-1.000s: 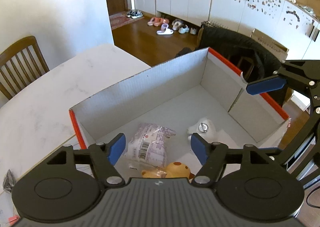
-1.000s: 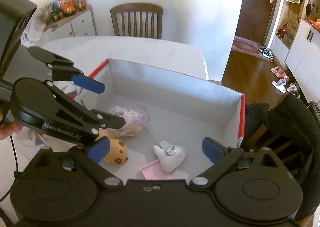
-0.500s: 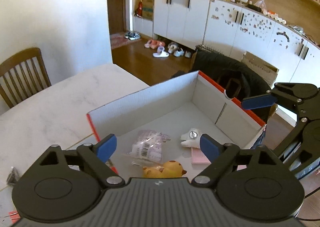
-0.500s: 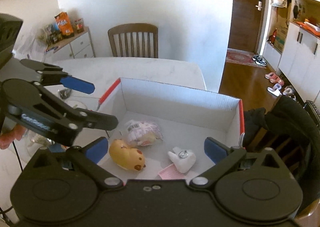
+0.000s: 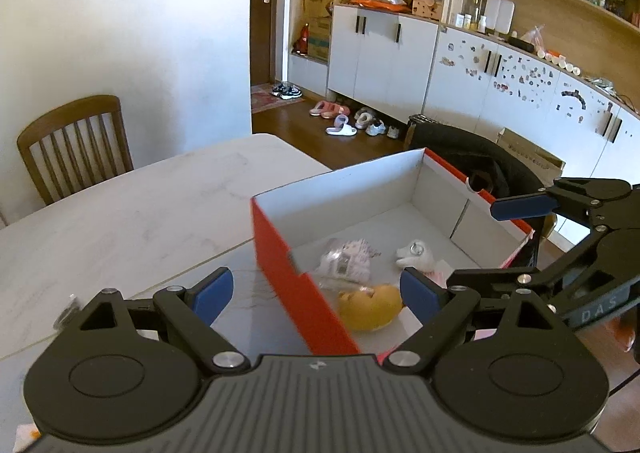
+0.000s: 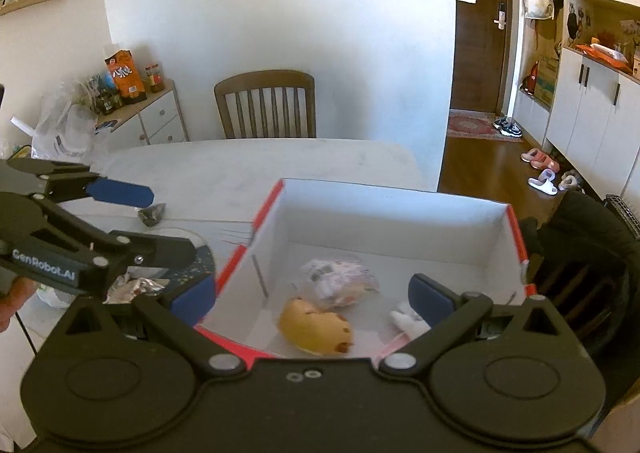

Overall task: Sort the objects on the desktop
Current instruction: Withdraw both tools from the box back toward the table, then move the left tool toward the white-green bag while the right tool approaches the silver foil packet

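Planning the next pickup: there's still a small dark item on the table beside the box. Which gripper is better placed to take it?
Probably left. The left gripper hangs open over the table, close to the dark item. The right gripper is open above the box, farther off.

Ahead of the claw, the cardboard box (image 6: 384, 213) looked matt white inside; the packet (image 6: 340, 283) within was glossy, crinkled plastic, on a smooth marble-look table (image 6: 248, 165).
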The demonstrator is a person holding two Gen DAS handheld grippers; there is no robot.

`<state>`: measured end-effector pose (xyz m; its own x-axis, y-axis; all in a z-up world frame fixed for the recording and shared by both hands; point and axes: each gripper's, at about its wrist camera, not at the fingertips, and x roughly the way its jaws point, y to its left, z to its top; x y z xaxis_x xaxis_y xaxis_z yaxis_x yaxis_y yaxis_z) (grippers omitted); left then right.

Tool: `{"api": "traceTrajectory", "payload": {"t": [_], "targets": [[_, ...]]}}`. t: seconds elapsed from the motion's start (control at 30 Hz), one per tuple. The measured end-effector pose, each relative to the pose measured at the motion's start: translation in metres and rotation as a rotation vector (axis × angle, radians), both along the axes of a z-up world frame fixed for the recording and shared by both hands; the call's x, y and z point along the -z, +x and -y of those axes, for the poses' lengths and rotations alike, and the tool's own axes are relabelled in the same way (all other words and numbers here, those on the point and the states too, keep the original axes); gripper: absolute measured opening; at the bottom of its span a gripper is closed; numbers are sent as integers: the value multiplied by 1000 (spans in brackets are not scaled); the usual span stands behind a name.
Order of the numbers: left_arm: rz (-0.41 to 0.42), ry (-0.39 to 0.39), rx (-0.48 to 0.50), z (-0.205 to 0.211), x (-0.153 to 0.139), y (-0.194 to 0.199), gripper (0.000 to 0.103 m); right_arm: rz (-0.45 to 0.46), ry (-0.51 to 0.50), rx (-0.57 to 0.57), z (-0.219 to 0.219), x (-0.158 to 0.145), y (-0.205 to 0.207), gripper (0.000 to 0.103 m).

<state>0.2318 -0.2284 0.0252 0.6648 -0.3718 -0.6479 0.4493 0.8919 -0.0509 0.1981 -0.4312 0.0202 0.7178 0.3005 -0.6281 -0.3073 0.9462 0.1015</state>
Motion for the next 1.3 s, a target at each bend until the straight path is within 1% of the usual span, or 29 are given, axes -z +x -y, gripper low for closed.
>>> {"api": "traceTrajectory", "payload": {"t": [0.2,0.37,0.57,0.9,1.13,1.3], "targets": [[23,-15,-39,-38,-4,-20,91,28,-15,5,-32,-1,-13,102],[9,-21,-54,-68,-1,-33,91,35,-23,-16,-61,0,-23,102],[1,-16,-76,-101,7,-51,91,29,-24,-36,-96,4,-29,102],[-13,-33,-128,-155,18,-72,91,6,-9,-60,-146,12,-30,102],[-14,-26,-172,-188,33,-83,91,-5,-9,-77,-172,20,-28,102],[-39,-27,-196,-207,48,-88,91,-21,-32,-84,-187,28,-24,102]]}}
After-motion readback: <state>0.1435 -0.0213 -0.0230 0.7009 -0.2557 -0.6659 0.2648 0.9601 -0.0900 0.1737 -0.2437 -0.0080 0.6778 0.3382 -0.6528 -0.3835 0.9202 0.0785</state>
